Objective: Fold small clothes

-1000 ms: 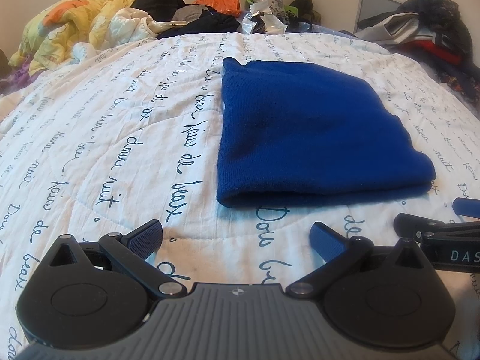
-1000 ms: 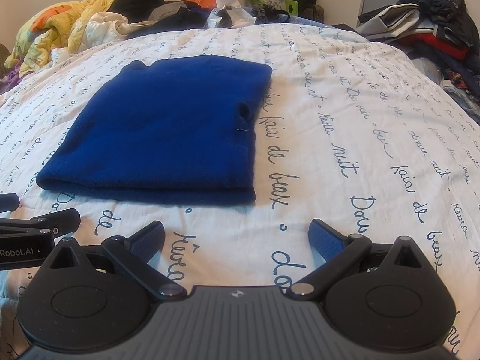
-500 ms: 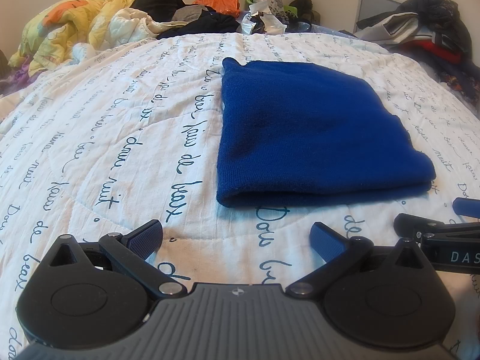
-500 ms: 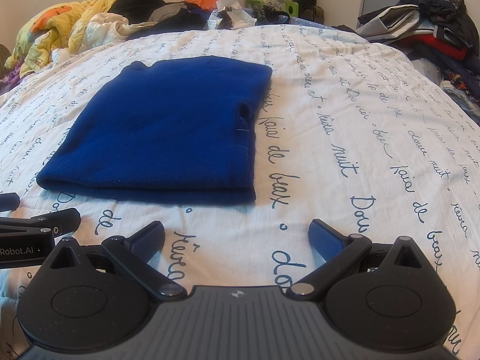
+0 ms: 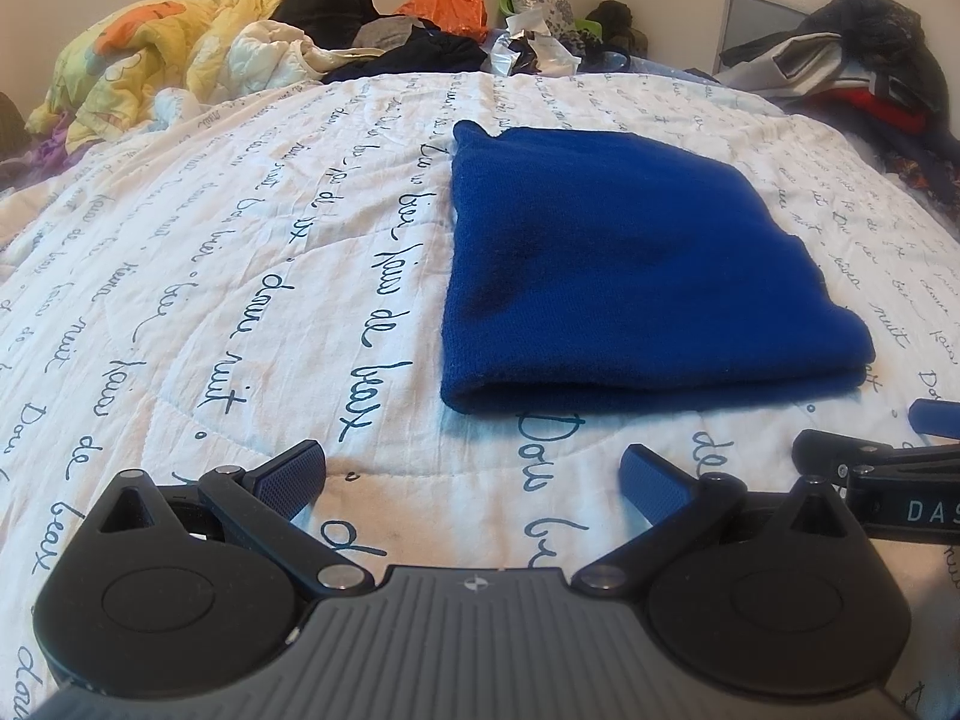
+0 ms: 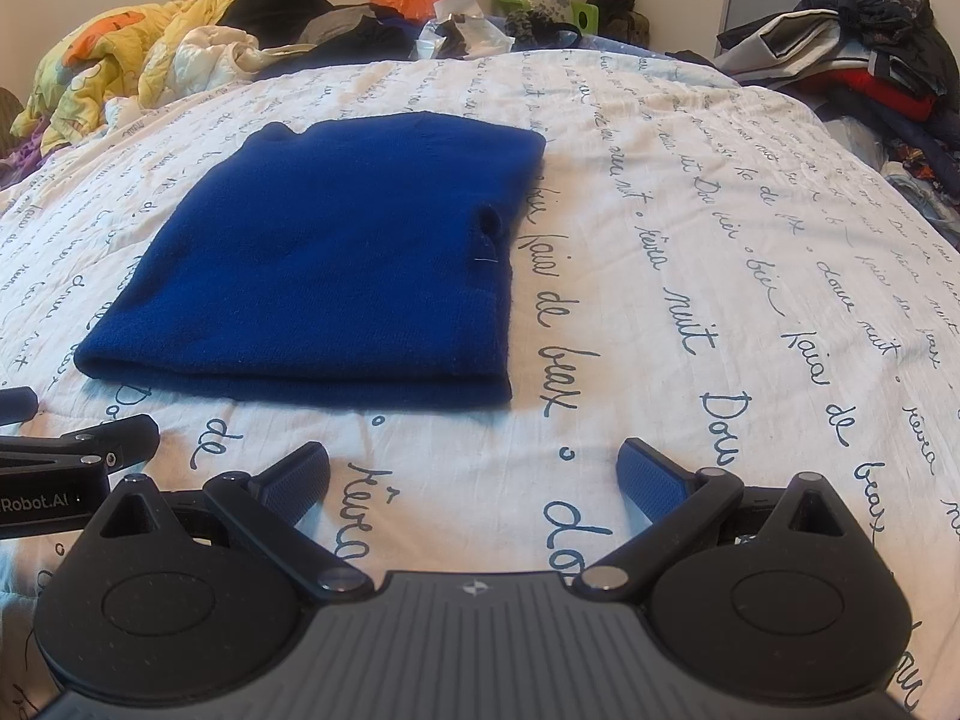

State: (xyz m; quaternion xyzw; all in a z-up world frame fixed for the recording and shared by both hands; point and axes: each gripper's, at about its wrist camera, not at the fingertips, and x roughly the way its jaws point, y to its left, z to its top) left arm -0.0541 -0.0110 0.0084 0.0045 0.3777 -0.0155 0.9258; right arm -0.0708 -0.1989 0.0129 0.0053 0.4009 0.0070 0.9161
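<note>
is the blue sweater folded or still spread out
Folded: the blue sweater lies as a compact rectangle on the bedspread, its near edge doubled into stacked layers.

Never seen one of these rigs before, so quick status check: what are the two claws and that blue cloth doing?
Left gripper open, empty. Right gripper open, empty. Blue garment lies folded on the bedspread, beyond both grippers, untouched. Nothing between.

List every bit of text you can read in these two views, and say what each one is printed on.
"DAS", cut off by the frame edge: on the right gripper.
"Robot.AI", its start cut off: on the left gripper.
"de", "nuit", "Dou", in looping script, other words unclear: printed in rows across the white bedspread.
Blue folded garment: no readable text.
Far rows of script: too small to read.
</note>
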